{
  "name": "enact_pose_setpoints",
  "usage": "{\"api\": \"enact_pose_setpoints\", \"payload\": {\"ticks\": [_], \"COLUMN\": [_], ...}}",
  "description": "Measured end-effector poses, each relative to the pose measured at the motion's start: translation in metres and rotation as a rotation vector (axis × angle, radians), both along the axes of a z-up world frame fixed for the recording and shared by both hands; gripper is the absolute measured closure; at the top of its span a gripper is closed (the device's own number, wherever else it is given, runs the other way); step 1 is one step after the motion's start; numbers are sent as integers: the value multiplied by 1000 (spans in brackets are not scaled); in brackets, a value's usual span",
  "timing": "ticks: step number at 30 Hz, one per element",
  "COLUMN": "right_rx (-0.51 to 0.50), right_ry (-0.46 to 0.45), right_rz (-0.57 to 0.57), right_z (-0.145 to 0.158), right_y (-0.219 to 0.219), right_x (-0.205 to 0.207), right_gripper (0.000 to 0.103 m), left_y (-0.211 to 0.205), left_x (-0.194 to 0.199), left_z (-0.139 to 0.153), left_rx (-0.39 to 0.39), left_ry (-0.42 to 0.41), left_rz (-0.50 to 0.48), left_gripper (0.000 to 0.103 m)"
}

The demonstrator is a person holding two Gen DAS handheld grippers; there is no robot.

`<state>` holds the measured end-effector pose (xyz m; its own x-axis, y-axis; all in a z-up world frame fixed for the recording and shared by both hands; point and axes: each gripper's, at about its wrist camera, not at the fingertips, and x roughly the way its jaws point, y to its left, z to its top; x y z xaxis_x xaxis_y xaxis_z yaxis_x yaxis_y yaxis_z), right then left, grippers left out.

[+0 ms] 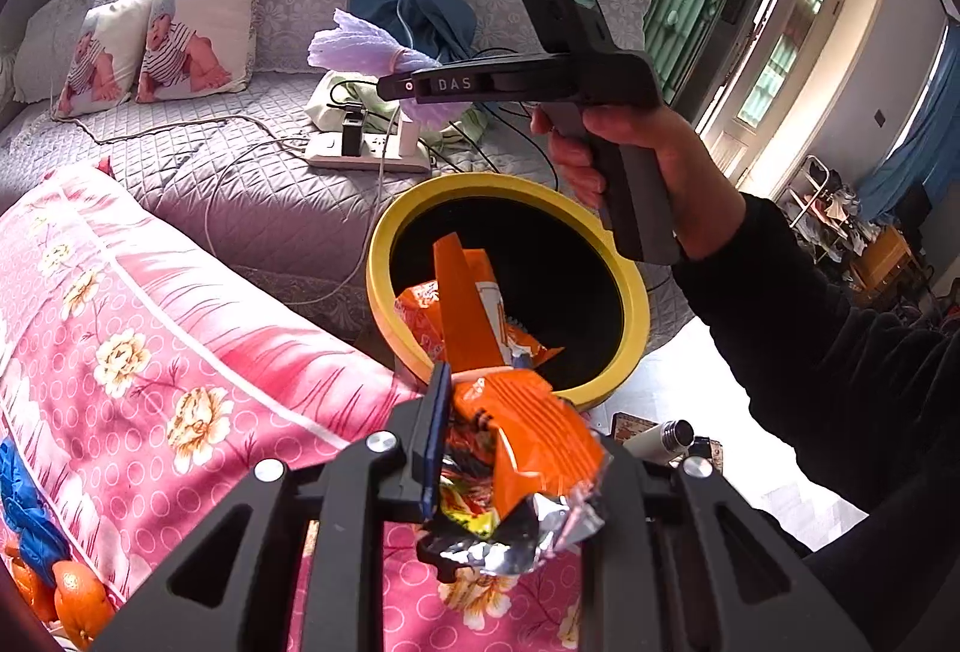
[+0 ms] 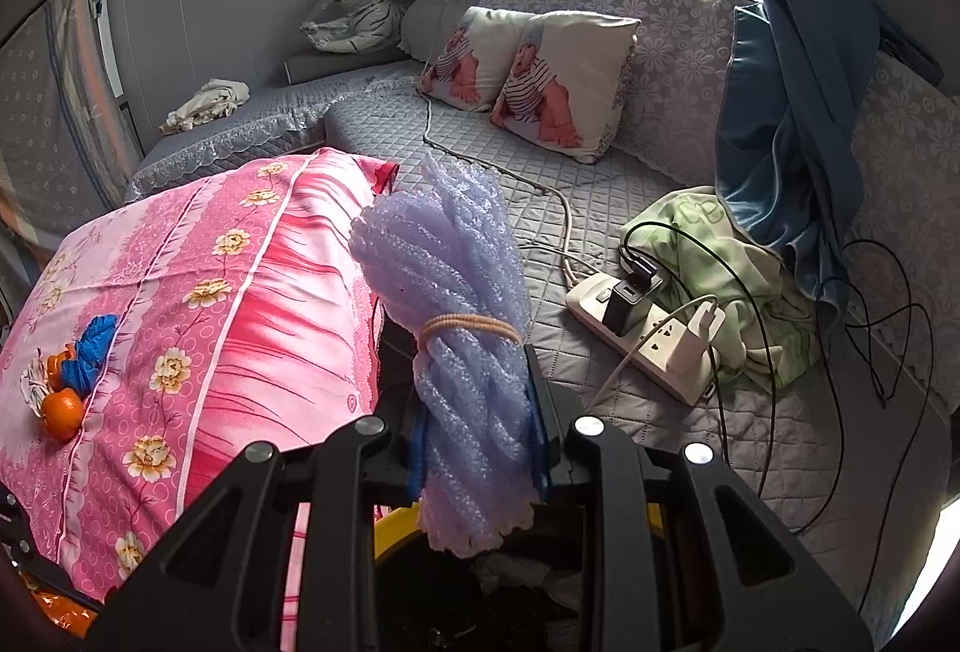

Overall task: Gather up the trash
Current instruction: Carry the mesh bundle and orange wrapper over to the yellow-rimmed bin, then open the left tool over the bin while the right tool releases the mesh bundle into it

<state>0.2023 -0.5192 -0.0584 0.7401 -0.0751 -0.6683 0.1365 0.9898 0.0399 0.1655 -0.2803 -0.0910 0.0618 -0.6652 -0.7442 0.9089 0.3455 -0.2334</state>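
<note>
Wrapper is pinched in my left tool at the bin's near rim; foam net pinched in right tool, over it. Released early, wrapper lands outside.

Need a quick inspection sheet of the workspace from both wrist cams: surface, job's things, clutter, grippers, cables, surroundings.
Surface: pink floral cloth beside a grey quilted sofa.
Job's things: orange snack wrapper; purple foam net bundle tied with a band; yellow bin with an orange wrapper already inside.
Clutter: oranges and blue plastic on the cloth; green cloth on the sofa.
Grippers: left gripper shut on the snack wrapper near the bin rim; right gripper shut on the foam net bundle.
Cables: power strip with chargers, loose cords across the sofa.
Surroundings: two printed pillows, blue curtain, window.
</note>
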Motion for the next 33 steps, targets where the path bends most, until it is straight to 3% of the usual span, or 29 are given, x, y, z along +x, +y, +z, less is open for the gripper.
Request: {"api": "enact_pose_setpoints", "payload": {"ticks": [33], "right_rx": [16], "right_ry": [5], "right_rz": [-181], "right_z": [-22], "right_y": [-67], "right_x": [-80], "right_gripper": [79], "left_y": [-102], "left_x": [4], "left_z": [-27], "left_rx": [32], "left_ry": [43], "left_rz": [-103], "left_gripper": [83]}}
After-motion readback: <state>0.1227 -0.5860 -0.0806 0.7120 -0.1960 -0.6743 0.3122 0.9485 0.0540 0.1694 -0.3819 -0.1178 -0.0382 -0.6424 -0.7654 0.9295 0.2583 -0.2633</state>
